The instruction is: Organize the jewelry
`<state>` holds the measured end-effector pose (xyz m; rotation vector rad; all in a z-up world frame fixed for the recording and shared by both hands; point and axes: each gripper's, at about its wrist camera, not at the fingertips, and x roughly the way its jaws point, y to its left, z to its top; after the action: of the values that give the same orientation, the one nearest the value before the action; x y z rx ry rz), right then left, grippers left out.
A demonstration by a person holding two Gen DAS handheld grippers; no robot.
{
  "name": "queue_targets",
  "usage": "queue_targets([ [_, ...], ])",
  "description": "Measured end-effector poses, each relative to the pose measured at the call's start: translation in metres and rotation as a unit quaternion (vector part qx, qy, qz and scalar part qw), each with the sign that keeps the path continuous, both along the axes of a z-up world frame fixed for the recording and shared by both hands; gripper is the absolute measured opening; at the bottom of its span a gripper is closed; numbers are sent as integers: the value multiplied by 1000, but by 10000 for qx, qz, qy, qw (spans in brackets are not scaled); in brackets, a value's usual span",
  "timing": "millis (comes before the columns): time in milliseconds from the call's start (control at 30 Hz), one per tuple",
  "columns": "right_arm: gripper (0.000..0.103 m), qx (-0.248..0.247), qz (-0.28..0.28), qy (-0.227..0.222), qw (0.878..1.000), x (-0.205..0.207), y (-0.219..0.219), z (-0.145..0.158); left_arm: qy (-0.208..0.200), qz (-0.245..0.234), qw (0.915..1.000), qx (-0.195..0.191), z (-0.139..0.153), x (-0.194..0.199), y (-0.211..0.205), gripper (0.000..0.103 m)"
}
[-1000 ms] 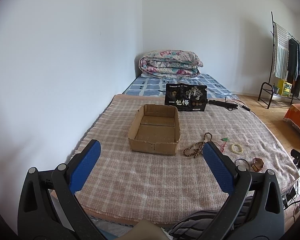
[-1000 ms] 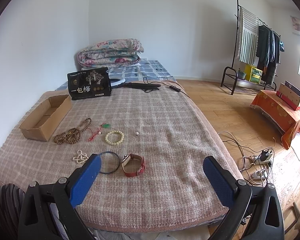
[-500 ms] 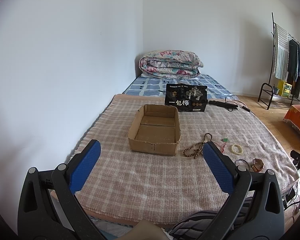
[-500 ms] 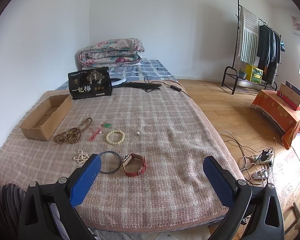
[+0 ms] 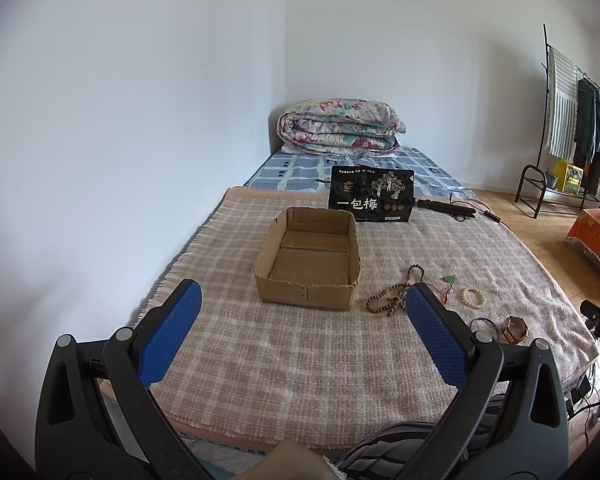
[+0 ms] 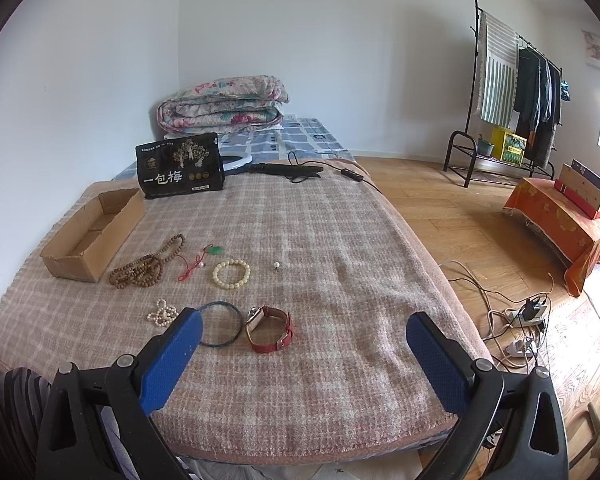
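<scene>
An empty cardboard box (image 5: 308,264) (image 6: 88,232) sits on the checked blanket. To its right lie brown prayer beads (image 6: 144,268) (image 5: 392,296), a red cord with a green pendant (image 6: 204,260), a cream bead bracelet (image 6: 231,274) (image 5: 473,297), a single pearl (image 6: 276,266), a small pearl bracelet (image 6: 162,312), a dark bangle (image 6: 220,322) and a red-strapped watch (image 6: 270,328) (image 5: 515,329). My left gripper (image 5: 300,336) hovers open before the box. My right gripper (image 6: 304,354) hangs open over the bed's near edge, close to the watch. Neither holds anything.
A black printed bag (image 6: 180,170) stands behind the box, with a black device and cable (image 6: 292,170) beside it. A folded quilt (image 6: 220,104) lies at the bed's head. A clothes rack (image 6: 512,92), an orange-draped stand (image 6: 560,220) and floor cables (image 6: 520,316) are on the right.
Both views have shifted only very slightly; the grippers stay open and none of the jewelry has moved.
</scene>
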<state>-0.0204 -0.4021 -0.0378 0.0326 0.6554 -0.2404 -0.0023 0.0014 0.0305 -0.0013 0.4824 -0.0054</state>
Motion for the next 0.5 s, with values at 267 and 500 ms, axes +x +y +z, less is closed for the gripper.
queue_targets([
  [267, 103, 10, -1, 17, 10000, 1, 1, -1, 39, -17, 10000, -1, -6, 4, -4, 103],
  [500, 103, 41, -12, 52, 10000, 4, 2, -8, 121, -4, 9999, -4, -22, 11, -6, 103],
])
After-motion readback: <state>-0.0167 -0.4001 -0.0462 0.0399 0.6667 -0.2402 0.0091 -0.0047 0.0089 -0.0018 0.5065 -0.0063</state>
